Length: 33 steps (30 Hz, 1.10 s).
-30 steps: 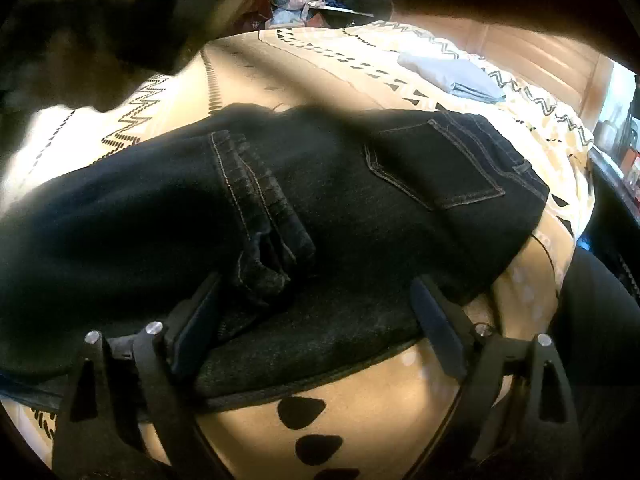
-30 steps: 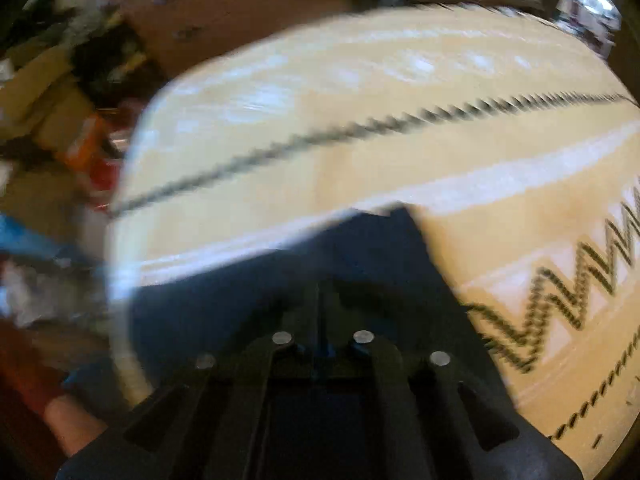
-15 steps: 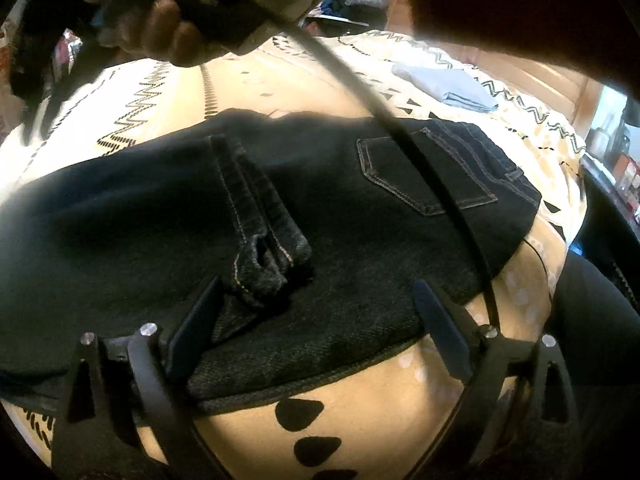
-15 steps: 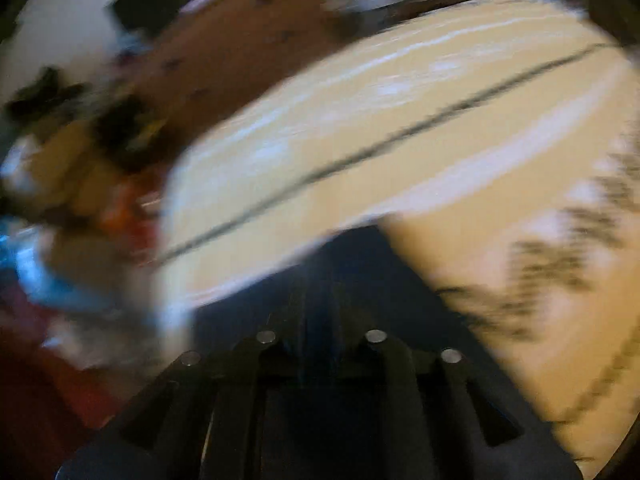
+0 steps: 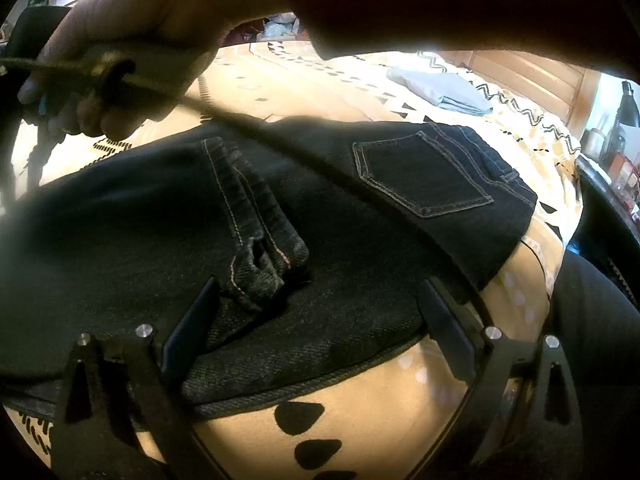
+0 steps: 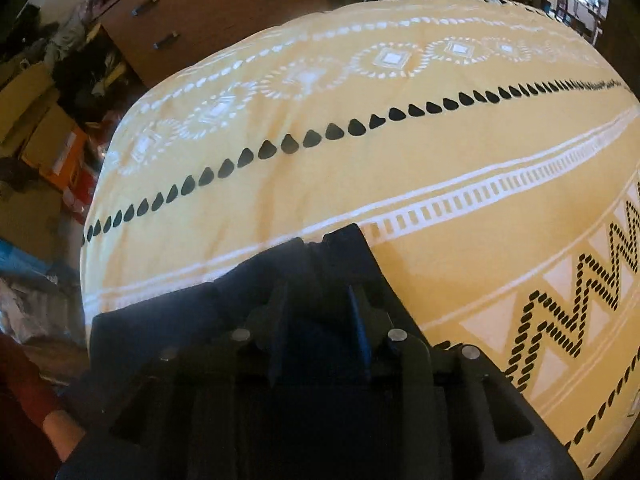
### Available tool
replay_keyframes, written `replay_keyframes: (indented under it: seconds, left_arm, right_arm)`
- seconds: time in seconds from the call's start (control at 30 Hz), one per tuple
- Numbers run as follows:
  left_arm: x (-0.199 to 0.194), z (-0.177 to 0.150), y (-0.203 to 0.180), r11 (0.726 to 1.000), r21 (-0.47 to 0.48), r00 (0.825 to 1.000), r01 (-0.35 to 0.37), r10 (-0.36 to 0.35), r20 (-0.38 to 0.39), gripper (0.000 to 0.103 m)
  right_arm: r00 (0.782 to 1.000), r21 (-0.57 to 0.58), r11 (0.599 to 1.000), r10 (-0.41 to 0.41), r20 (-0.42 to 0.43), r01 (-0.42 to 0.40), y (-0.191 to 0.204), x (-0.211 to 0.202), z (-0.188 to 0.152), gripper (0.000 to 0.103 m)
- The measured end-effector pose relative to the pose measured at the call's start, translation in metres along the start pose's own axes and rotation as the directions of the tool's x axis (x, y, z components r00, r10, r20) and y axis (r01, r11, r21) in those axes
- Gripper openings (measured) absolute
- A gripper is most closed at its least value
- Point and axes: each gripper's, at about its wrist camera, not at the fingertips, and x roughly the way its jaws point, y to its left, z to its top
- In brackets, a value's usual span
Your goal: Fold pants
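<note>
Dark blue jeans (image 5: 360, 216) lie folded on the yellow patterned bedspread (image 5: 360, 412), back pocket up at the right and a bunched hem at the centre. My left gripper (image 5: 316, 320) is open, its fingers resting over the near edge of the jeans, with the hem by the left finger. My right gripper (image 6: 318, 308) is shut on a fold of the dark jeans (image 6: 312, 256), held above the bedspread (image 6: 360, 152). The hand holding the right gripper shows at the top left of the left wrist view (image 5: 132, 40).
A folded light blue garment (image 5: 440, 88) lies at the far side of the bed. A wooden dresser (image 6: 208, 12) and cluttered boxes (image 6: 44, 136) stand beyond the bed's edge. A cable (image 5: 320, 160) crosses over the jeans. Bottles (image 5: 628, 112) stand at the right.
My right gripper, still shut on the jeans, has swung over the bed and steadied. The right hand has come into the left wrist view from the top left. The left gripper barely moved.
</note>
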Motion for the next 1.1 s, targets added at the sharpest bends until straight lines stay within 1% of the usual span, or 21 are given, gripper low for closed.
replay_keyframes:
  seconds: [0.03,0.07,0.17,0.27,0.33,0.43,0.5,0.53,0.57,0.63,0.67,0.7,0.73,0.77,0.8,0.83,0.87,0.9,0.97,1.03,1.1]
  left_arm:
    - [0.000,0.000,0.000,1.000,-0.002,1.000,0.003,-0.003,-0.001,0.099]
    - [-0.001,0.000,0.001,1.000,-0.005,1.000,0.006,-0.006,0.000,0.099]
    - [-0.001,0.000,0.001,1.000,-0.006,1.000,0.010,-0.010,0.004,0.099]
    - [-0.002,-0.001,0.003,1.000,-0.009,1.000,0.015,-0.015,0.007,0.100]
    - [-0.002,0.000,0.004,1.000,-0.010,1.000,0.015,-0.015,0.007,0.100]
    - [-0.002,-0.001,0.004,1.000,-0.006,1.000,0.013,-0.013,0.008,0.102]
    - [-0.001,0.000,0.003,1.000,-0.001,1.000,0.012,-0.012,0.002,0.102]
    - [-0.001,0.000,0.003,1.000,-0.002,1.000,0.014,-0.014,-0.002,0.102]
    - [-0.002,0.001,0.003,1.000,-0.007,1.000,0.020,-0.020,-0.008,0.102]
    - [-0.007,0.002,0.005,0.999,-0.019,0.999,0.028,-0.028,-0.016,0.101]
    - [-0.012,0.003,0.006,0.999,-0.028,0.999,0.033,-0.033,-0.021,0.101]
    - [-0.016,0.003,0.008,0.999,-0.037,0.999,0.031,-0.032,-0.024,0.100]
    - [-0.023,0.003,0.011,0.998,-0.049,0.999,0.029,-0.030,-0.022,0.100]
    - [-0.028,0.003,0.014,0.998,-0.059,1.000,0.025,-0.025,-0.016,0.100]
    - [-0.035,0.002,0.018,0.998,-0.068,1.000,0.014,-0.015,-0.012,0.100]
    - [-0.041,0.001,0.022,0.997,-0.071,1.000,-0.002,0.001,-0.008,0.100]
    - [-0.047,0.000,0.027,0.997,-0.073,1.000,-0.027,0.027,-0.004,0.100]
    - [-0.051,-0.001,0.031,0.996,-0.078,0.999,-0.052,0.052,-0.003,0.100]
    - [-0.059,-0.001,0.045,0.987,-0.109,0.993,-0.121,0.121,-0.004,0.100]
    - [-0.067,0.001,0.057,0.974,-0.147,0.984,-0.175,0.178,0.009,0.100]
    - [-0.076,0.004,0.068,0.960,-0.171,0.973,-0.223,0.230,0.024,0.100]
  right_arm:
    - [0.999,0.003,0.999,0.032,-0.011,-0.032,0.003,0.002,-0.001,0.021]
    - [0.999,-0.010,0.999,0.039,-0.015,-0.040,0.006,0.000,-0.003,0.006]
    - [0.999,-0.062,0.997,0.044,0.006,-0.044,0.018,-0.015,-0.008,0.004]
    - [0.996,-0.016,1.000,0.019,0.085,-0.017,0.002,-0.034,0.002,0.002]
    - [0.995,0.013,1.000,0.001,0.104,-0.002,-0.011,-0.037,0.005,0.002]
    - [0.996,0.013,0.999,-0.037,0.085,0.036,-0.017,-0.026,0.003,0.001]
    - [0.997,-0.001,0.998,-0.066,0.049,0.066,-0.016,-0.003,0.003,0.001]
    - [0.997,-0.005,0.998,-0.064,0.031,0.065,-0.017,0.004,0.003,0.001]
    - [0.997,0.017,0.998,-0.058,0.041,0.057,-0.022,0.001,0.004,0.001]
    - [0.984,0.089,0.990,-0.119,0.130,0.108,-0.038,-0.029,0.003,0.003]
    - [0.968,0.153,0.984,-0.128,0.214,0.096,-0.051,-0.062,-0.004,0.005]
    - [0.954,0.199,0.977,-0.135,0.266,0.082,-0.060,-0.086,-0.013,0.008]
    - [0.934,0.253,0.965,-0.155,0.323,0.072,-0.070,-0.118,-0.032,0.018]
    - [0.917,0.290,0.954,-0.177,0.357,0.071,-0.076,-0.138,-0.048,0.032]
    - [0.894,0.344,0.936,-0.212,0.395,0.070,-0.084,-0.162,-0.078,0.038]
    - [0.885,0.380,0.923,-0.226,0.408,0.060,-0.090,-0.173,-0.100,0.041]
    - [0.882,0.434,0.900,-0.242,0.403,0.048,-0.097,-0.182,-0.133,0.041]
    - [0.883,0.470,0.881,-0.257,0.392,0.048,-0.100,-0.184,-0.156,0.041]
    - [0.892,0.539,0.841,-0.278,0.358,0.046,-0.100,-0.179,-0.204,0.041]
    - [0.903,0.577,0.817,-0.252,0.347,0.006,-0.091,-0.169,-0.248,0.041]
    - [0.912,0.592,0.804,-0.210,0.351,-0.043,-0.078,-0.155,-0.274,0.041]
